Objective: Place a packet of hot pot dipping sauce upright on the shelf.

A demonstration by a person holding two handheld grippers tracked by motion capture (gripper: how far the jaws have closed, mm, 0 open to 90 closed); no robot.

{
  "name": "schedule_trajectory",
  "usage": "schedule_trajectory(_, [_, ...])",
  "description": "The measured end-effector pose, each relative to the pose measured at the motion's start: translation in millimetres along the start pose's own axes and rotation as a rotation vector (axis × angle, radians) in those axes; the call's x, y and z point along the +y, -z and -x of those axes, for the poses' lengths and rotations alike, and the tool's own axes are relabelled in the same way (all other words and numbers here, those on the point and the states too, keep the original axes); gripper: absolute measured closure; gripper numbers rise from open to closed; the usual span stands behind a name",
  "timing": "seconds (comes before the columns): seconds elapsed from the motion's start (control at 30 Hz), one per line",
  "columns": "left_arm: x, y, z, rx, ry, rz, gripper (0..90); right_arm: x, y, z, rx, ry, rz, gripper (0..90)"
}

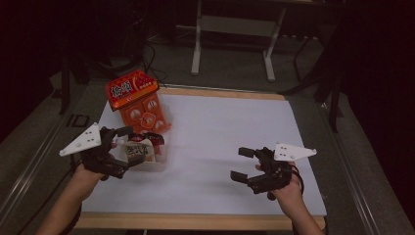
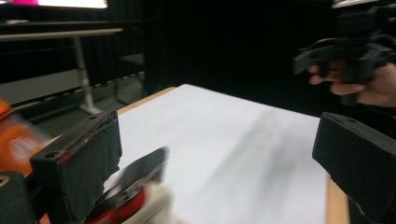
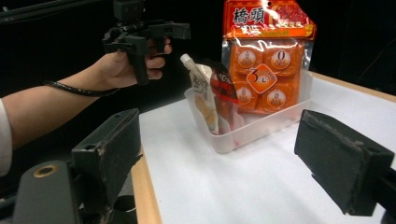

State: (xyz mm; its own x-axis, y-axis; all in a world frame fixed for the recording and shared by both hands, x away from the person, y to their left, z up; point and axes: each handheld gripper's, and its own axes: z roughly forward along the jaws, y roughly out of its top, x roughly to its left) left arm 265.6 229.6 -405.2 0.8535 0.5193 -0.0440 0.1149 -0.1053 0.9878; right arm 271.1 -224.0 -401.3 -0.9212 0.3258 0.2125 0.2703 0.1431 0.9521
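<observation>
**A:** ok so where's everything sitting? From the high view I've got a clear tub (image 1: pixel 157 164) on the white table (image 1: pixel 220 127), around 9 o'clock from the middle, with a big orange snack bag (image 1: pixel 138 100) standing in its far end and two smaller pouches (image 1: pixel 139 147) in front.

**B:** yep. The left gripper (image 1: pixel 117 142) is right at the tub, over the pouches, jaws spread wide. Its own view is pretty smeared, so I can't tell if a jaw is actually touching a pouch. Doesn't look clamped on anything.

**A:** and the right gripper (image 1: pixel 244 164)?

**B:** well apart, around 4 o'clock, jaws wide open, holding nothing, pointed at the tub.
</observation>
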Motion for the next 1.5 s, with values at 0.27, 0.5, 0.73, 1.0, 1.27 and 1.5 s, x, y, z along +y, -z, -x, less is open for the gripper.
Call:
schedule_trajectory(0.27, [1.7,-24.3,26.0,-0.068,-0.028,-0.015,1.6,-8.4,0.3,2.4,-0.022,-0.001,-0.012,14.3])
schedule_trajectory(0.5, [0.7,-43.9,44.5,-0.113,-0.041,-0.033,1.6,-14.0,3.2,3.3,-0.046,0.000,-0.013,14.3])
schedule_trajectory(0.73, [-11.2,-57.4,57.8,-0.157,-0.047,-0.040,1.6,-31.0,7.3,7.3,-0.074,-0.018,-0.034,14.3])
schedule_trajectory(1.0, [-23.8,-70.5,67.1,-0.163,-0.077,-0.081,1.6,-47.6,14.3,12.9,-0.122,-0.031,-0.048,14.3])
schedule_trajectory(1.27, [-38.9,-77.7,77.6,-0.170,-0.107,-0.131,1.6,-61.1,17.5,13.8,-0.142,-0.038,-0.068,14.3])
schedule_trajectory(1.5, [-45.4,-80.3,77.9,-0.167,-0.099,-0.146,1.6,-65.2,16.1,15.6,-0.154,-0.025,-0.077,14.3])
